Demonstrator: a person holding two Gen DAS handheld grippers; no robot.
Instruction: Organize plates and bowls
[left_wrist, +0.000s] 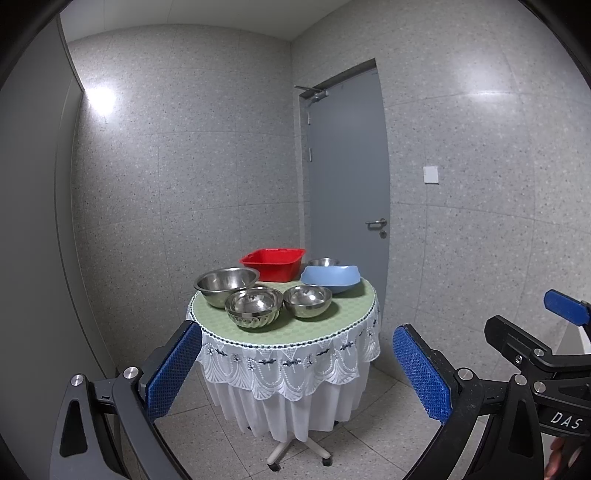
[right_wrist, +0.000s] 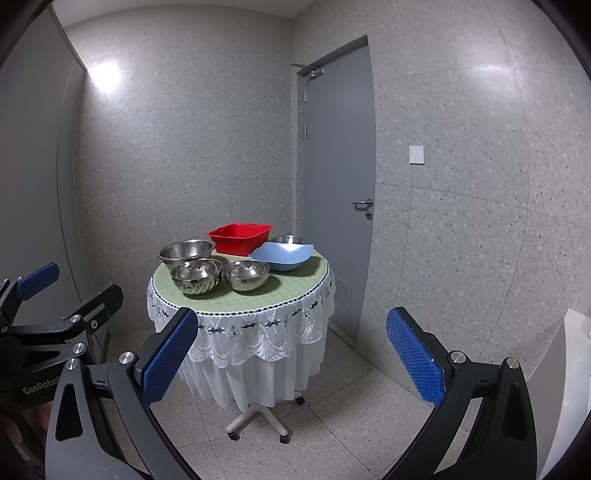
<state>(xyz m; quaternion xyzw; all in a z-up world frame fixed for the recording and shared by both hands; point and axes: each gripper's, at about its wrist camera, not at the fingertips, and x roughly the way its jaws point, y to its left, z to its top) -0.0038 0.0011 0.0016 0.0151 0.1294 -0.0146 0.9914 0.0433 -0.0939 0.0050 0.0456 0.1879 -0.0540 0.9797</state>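
**Hovering short of the table, both grippers spread and empty**

Facing the small round table (left_wrist: 354, 314), the left gripper (left_wrist: 295, 373) has its blue-padded fingers (left_wrist: 173, 369) spread wide with nothing between them. The right gripper (right_wrist: 291, 354) is likewise splayed and empty, well short of the tabletop. Each camera catches only a cropped corner of the other tool, plus a sliver of a hand at the frame's bottom edge.

On the green cloth, a large steel bowl (left_wrist: 226, 281) sits at the left, with a fluted steel bowl (left_wrist: 254, 307) just in front of it; whether one bowl nests inside the fluted one is hard to tell. A plain steel bowl (left_wrist: 308, 301) stands beside that. Behind, a red tub (left_wrist: 273, 264) and a blue bowl (left_wrist: 330, 277) sit side by side, the blue one hiding most of a small steel bowl (left_wrist: 324, 261).

White lace skirting covers the table's stem; only its castor base (left_wrist: 295, 452) shows. A grey door (left_wrist: 347, 177) stands closed behind.
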